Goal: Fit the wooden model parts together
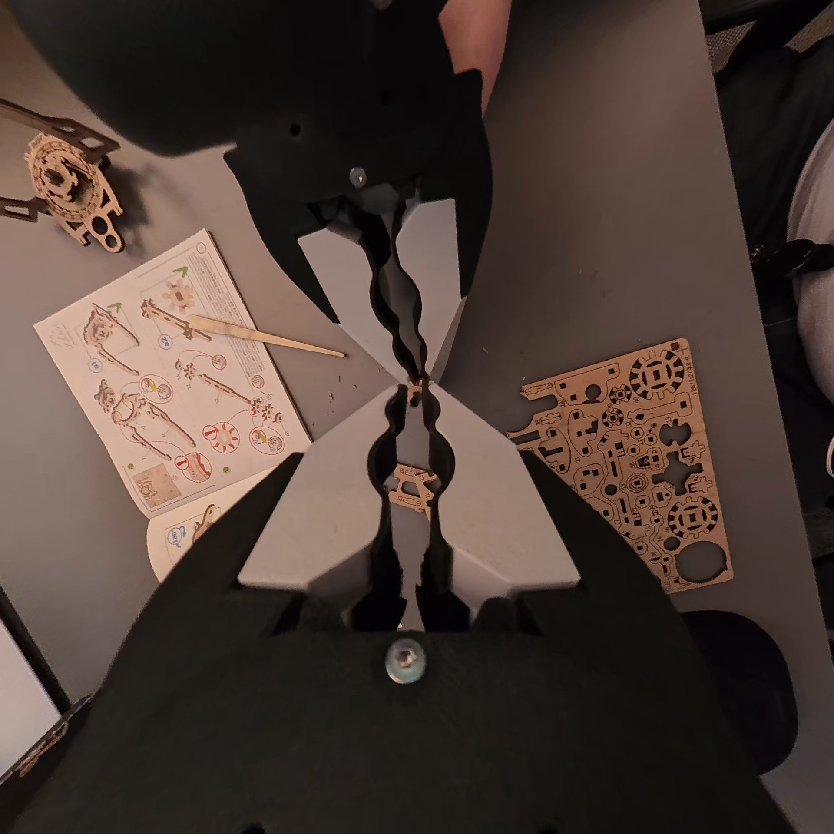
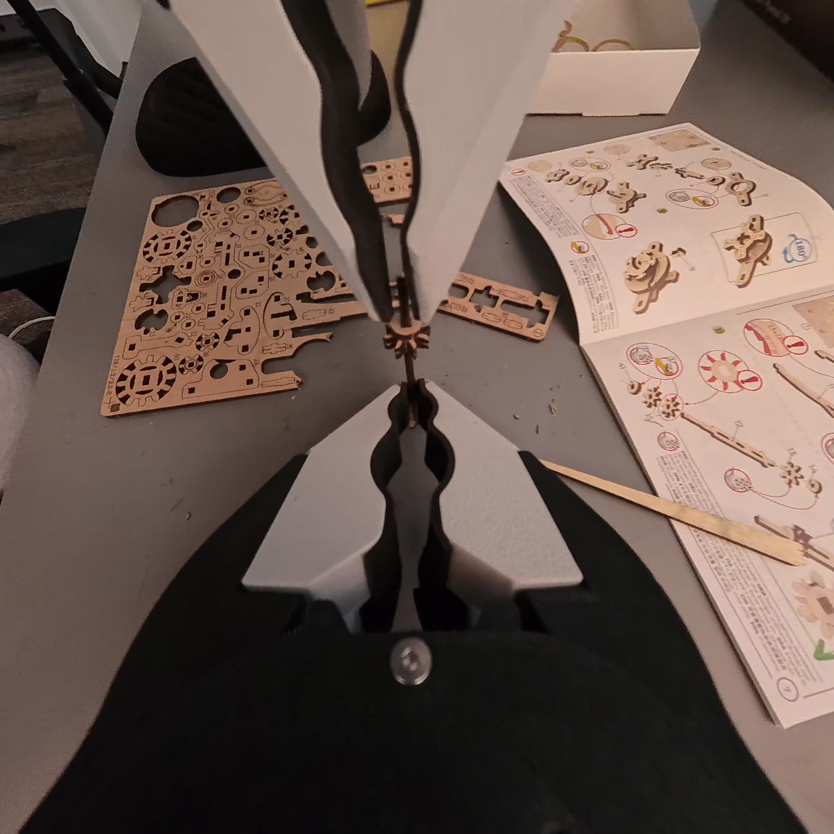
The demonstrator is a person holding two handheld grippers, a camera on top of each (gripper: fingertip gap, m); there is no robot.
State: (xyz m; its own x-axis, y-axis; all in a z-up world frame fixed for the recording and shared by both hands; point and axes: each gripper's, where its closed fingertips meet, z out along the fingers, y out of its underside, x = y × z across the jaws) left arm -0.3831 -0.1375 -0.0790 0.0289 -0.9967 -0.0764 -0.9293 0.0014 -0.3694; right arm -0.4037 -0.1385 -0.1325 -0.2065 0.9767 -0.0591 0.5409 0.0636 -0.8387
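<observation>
The two tongs meet tip to tip above a grey worktop [image 2: 135,496]. The right tongs [image 2: 411,399] are pinched narrow on the end of a thin wooden stick part [image 2: 410,368]. A small wooden gear [image 2: 405,339] sits on that stick, just past the right tips. The left tongs [image 2: 399,316] come down from above and their tips touch the gear. In the left wrist view, the left tongs [image 1: 414,395] are pinched narrow on a little wooden piece [image 1: 415,393], and the right tongs [image 1: 413,372] press against it from the far side.

Under the gear lies a flat wooden sheet [image 2: 212,289] full of cut-out holes, to the left of the gear in the right wrist view. A smaller strip of cut wood [image 2: 501,302] lies just right of the gear. Tiny wood crumbs [image 2: 537,415] dot the worktop near it. Farther right of the gear, an open paper booklet [image 2: 677,316] with drawings lies flat, and a thin pale wooden pick [image 2: 668,514] rests partly on it.

Behind the gear there is a round black thing [image 2: 189,131] on the worktop, and a white cardboard box [image 2: 623,76] to the far right. In the left wrist view, a part-built round wooden model [image 1: 72,189] stands on the worktop beyond the booklet [image 1: 167,374]. Past the worktop edge the room is dim.
</observation>
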